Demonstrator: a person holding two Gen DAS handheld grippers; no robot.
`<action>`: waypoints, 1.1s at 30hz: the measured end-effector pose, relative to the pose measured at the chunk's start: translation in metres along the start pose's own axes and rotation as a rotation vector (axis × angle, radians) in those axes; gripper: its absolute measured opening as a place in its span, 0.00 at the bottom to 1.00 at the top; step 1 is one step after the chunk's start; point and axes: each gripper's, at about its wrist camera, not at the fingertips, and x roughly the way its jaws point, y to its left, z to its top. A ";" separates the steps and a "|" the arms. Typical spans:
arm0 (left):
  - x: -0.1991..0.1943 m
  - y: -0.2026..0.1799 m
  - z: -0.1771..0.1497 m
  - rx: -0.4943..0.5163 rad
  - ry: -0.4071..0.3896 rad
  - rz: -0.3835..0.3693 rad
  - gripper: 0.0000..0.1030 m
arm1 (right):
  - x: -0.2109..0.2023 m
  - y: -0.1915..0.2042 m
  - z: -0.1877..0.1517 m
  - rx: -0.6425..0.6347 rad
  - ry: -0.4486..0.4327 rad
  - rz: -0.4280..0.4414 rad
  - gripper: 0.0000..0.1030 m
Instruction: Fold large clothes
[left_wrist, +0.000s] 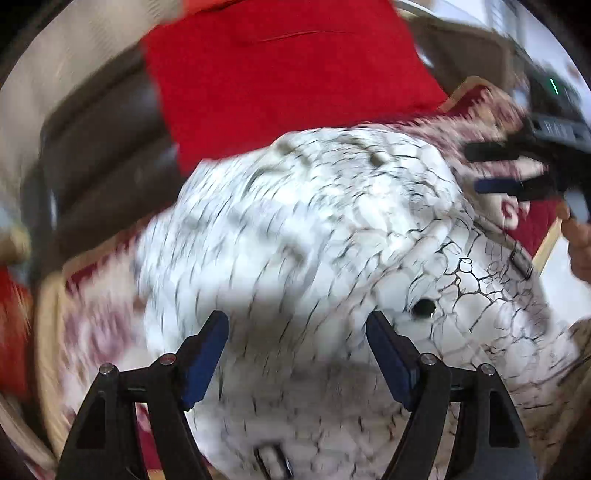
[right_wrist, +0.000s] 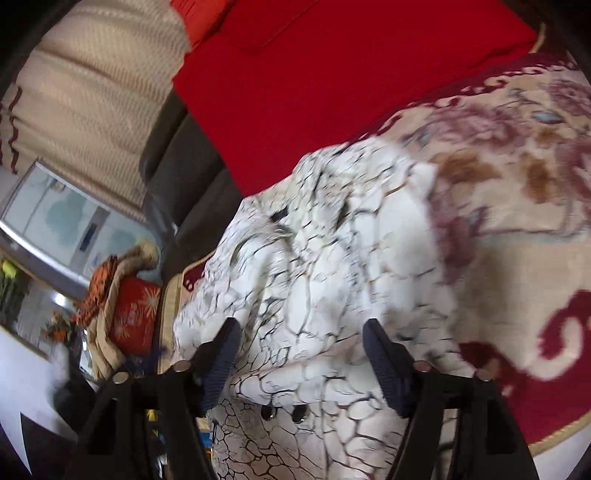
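A large white garment (left_wrist: 314, 221) with a black crackle print lies bunched on a floral red and cream cover (right_wrist: 517, 184). My left gripper (left_wrist: 297, 321) hovers over the near part of it, open, with no cloth pinched between the blue pads. A dark snap (left_wrist: 423, 308) shows on the cloth just right of it. In the right wrist view the garment (right_wrist: 332, 258) lies rumpled under my right gripper (right_wrist: 303, 326), which is also open and holds nothing. That right gripper (left_wrist: 472, 169) appears at the right edge of the left wrist view, over the far side of the garment.
A plain red blanket (right_wrist: 332, 92) lies beyond the garment. A dark padded edge (left_wrist: 103, 158) runs along the left. A red cushion (right_wrist: 133, 317) and piled fabric sit at the far left. A person's hand (left_wrist: 580, 240) holds the right gripper.
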 end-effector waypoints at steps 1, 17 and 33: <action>-0.005 0.015 -0.004 -0.059 -0.004 -0.011 0.76 | -0.002 -0.003 0.000 0.010 -0.004 0.003 0.74; 0.103 0.148 0.087 -0.933 0.131 -0.312 0.82 | 0.021 0.008 -0.030 -0.032 0.082 0.047 0.74; 0.082 0.069 0.157 -0.560 -0.036 -0.240 0.09 | 0.027 -0.020 -0.023 0.004 0.070 0.011 0.71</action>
